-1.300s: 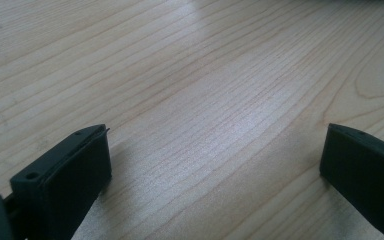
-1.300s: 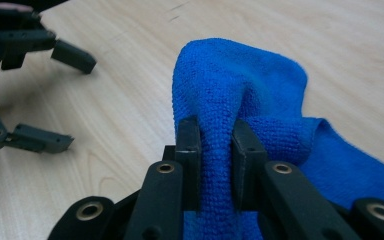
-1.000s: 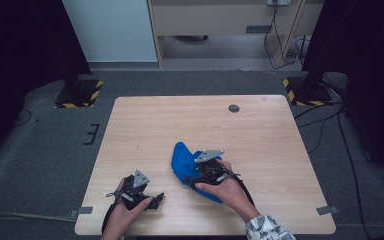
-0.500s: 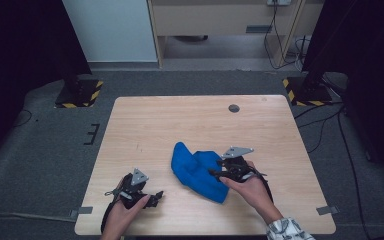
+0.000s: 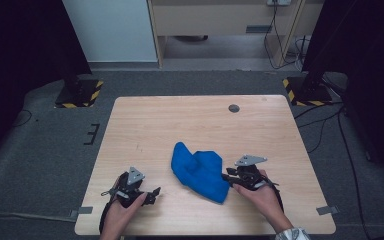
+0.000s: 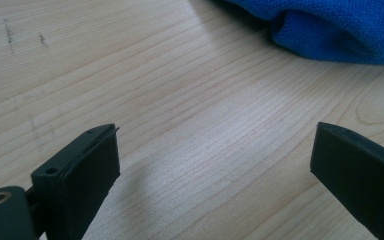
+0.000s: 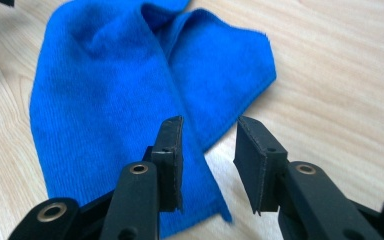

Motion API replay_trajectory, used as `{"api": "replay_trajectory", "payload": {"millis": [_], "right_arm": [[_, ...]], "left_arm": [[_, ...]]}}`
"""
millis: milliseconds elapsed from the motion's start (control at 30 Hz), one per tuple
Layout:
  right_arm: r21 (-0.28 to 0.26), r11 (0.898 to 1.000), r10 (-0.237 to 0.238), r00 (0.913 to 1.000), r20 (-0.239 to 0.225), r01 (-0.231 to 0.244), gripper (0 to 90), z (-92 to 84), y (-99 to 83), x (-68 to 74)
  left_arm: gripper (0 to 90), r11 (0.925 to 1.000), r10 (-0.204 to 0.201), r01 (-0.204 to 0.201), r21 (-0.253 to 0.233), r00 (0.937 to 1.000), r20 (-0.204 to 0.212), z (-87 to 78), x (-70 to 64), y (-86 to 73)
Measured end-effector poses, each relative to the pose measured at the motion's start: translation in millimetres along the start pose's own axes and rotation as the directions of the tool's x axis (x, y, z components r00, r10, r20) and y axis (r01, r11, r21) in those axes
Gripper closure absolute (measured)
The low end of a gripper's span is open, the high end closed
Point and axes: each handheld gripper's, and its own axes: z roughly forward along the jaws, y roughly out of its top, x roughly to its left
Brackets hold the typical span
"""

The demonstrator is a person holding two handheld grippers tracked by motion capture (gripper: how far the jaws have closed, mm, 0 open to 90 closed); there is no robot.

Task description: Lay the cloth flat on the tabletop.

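Observation:
A crumpled blue cloth (image 5: 199, 169) lies on the wooden table (image 5: 180, 120), near its front middle. My right gripper (image 5: 226, 176) sits at the cloth's right edge, pointing left at it. In the right gripper view the cloth (image 7: 105, 75) spreads ahead, and its near edge runs under the gap of the right gripper (image 7: 207, 150). These jaws have just been closing and stand narrowly apart, with nothing pinched between the pads. My left gripper (image 5: 153, 192) rests at the front left, open wide (image 6: 215, 165) over bare wood, with the cloth (image 6: 340, 25) a little beyond it.
A small round dark grommet (image 5: 234, 108) sits near the table's far edge. Black stands with yellow-striped bases (image 5: 80, 92) (image 5: 305, 90) flank the table on the grey floor. Cables trail at the right (image 5: 325, 125).
My right hand has slid to the right, from on top of the cloth to its right edge, and its jaws have narrowed. The cloth has spread slightly rightward. The left hand stayed put.

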Motion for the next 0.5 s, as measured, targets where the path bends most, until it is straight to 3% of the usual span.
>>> {"api": "replay_trajectory", "payload": {"millis": [200,500], "right_arm": [[0.021,1.0,-0.002,1.0,-0.008,0.002,62.9,2.3,-9.5,0.8],[0.057,0.997,-0.044,0.999,-0.001,0.044,62.8,9.1,-16.8,5.6]], "left_arm": [[5.3,1.0,0.003,-0.003,0.001,1.0,0.005,0.0,-0.6,0.3],[5.4,1.0,0.006,-0.006,-0.006,0.9999,0.009,-0.5,-1.4,1.0]]}}
